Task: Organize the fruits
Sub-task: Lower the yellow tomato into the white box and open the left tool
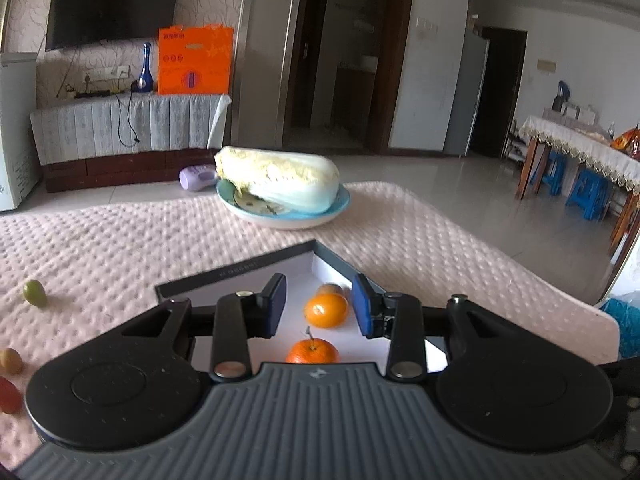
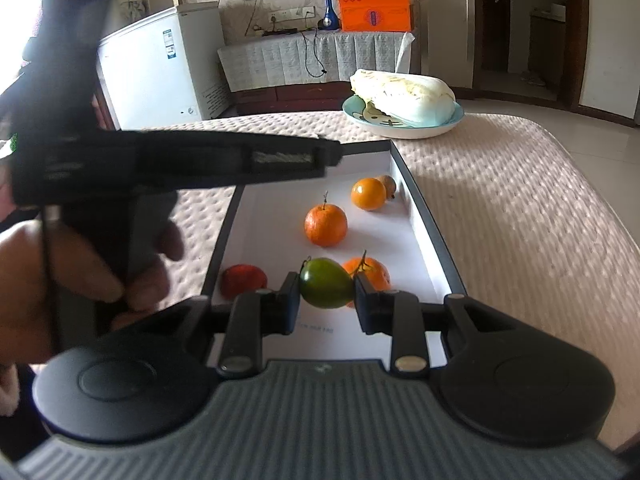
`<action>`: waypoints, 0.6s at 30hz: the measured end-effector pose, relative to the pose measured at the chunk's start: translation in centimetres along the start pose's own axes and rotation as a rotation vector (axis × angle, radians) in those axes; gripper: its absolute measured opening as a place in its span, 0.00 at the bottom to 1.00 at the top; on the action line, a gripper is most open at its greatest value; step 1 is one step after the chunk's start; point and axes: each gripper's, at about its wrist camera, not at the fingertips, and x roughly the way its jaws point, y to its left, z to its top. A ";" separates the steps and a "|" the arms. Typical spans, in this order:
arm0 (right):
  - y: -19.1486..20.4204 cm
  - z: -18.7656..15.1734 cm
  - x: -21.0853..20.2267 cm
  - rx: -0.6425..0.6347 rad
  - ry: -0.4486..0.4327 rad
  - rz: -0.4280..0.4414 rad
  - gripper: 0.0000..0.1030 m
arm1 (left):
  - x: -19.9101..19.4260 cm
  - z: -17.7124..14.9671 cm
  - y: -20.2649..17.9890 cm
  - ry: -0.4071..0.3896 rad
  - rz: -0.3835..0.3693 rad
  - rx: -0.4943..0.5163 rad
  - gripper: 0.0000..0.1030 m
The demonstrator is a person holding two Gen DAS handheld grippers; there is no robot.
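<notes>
Green fruit [image 2: 326, 283] sits clenched in the right gripper [image 2: 327, 300] jaws, just above the near end of the white-lined box [image 2: 416, 196]. A red fruit [image 2: 243, 281] and an orange [image 2: 370, 273] lie just beside it in the box; further in lie two more oranges [image 2: 325, 225]. The left gripper [image 1: 320, 306] hangs over the box, jaws released and holding nothing. Beyond, a cabbage [image 1: 278, 180] rests on a blue plate [image 1: 288, 218] on the quilted desk [image 1: 120, 240].

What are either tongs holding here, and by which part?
Right tongs grip the green fruit across its sides, above the box. Left tongs are open, holding nothing.
</notes>
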 end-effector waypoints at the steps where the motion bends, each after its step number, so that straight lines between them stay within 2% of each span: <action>1: 0.1 0.1 0.2 0.003 0.000 -0.004 0.31 | -0.5 0.1 0.3 -0.008 0.002 0.000 0.40; 10: 1.0 0.6 1.2 0.016 0.007 -0.022 0.31 | -4.6 0.2 3.4 -0.053 0.021 -0.008 0.41; 11: 1.1 0.6 1.4 0.015 0.008 -0.024 0.31 | -5.1 0.2 3.8 -0.056 0.024 -0.006 0.43; 13: 1.2 0.7 1.7 0.014 0.010 -0.027 0.31 | -6.3 0.0 4.4 -0.068 0.039 -0.001 0.56; 18: 1.5 0.9 2.1 0.024 0.006 -0.036 0.31 | -9.4 -0.3 5.8 -0.098 0.060 0.010 0.56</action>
